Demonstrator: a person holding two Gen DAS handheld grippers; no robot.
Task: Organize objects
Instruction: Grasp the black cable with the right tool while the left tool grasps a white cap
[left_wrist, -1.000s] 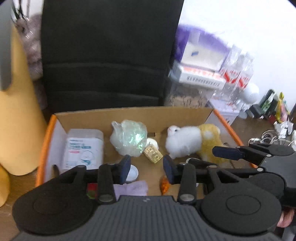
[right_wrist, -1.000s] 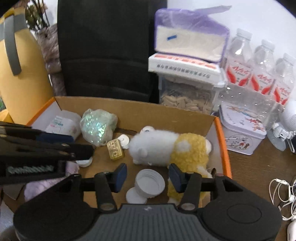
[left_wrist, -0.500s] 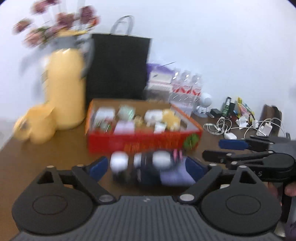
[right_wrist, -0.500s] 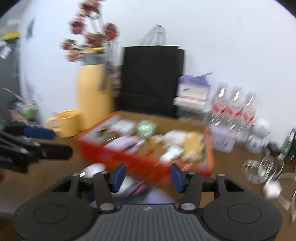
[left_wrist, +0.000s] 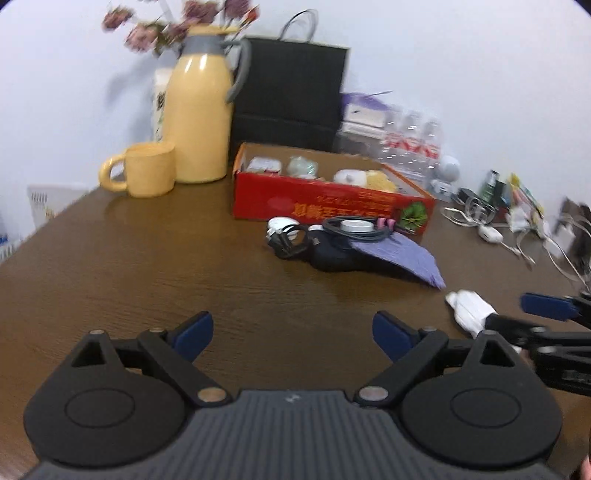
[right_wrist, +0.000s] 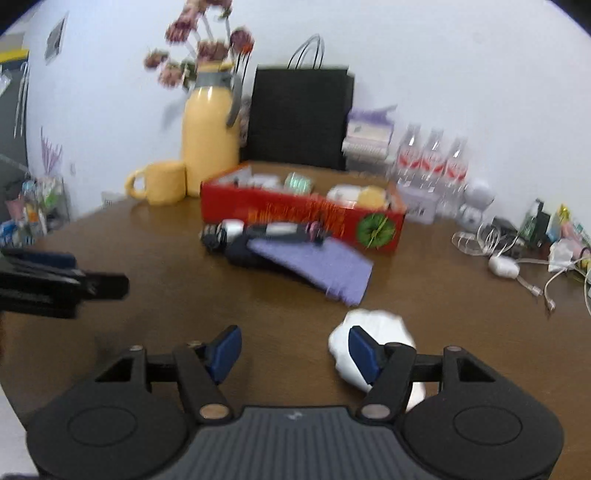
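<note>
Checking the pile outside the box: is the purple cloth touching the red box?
Cannot tell. In the right wrist view the purple cloth ends close to the red box, but motion blur and the low angle hide any gap.

**Two low wrist views facing the same table end**

The left wrist camera sits just behind the left gripper, low over the brown table, looking slightly down toward the red box and the wall beyond. The right wrist camera looks the same way from beside it, over the right gripper. Both share the box, the yellow jug and the black bag; each catches the other gripper at its edge.
</note>
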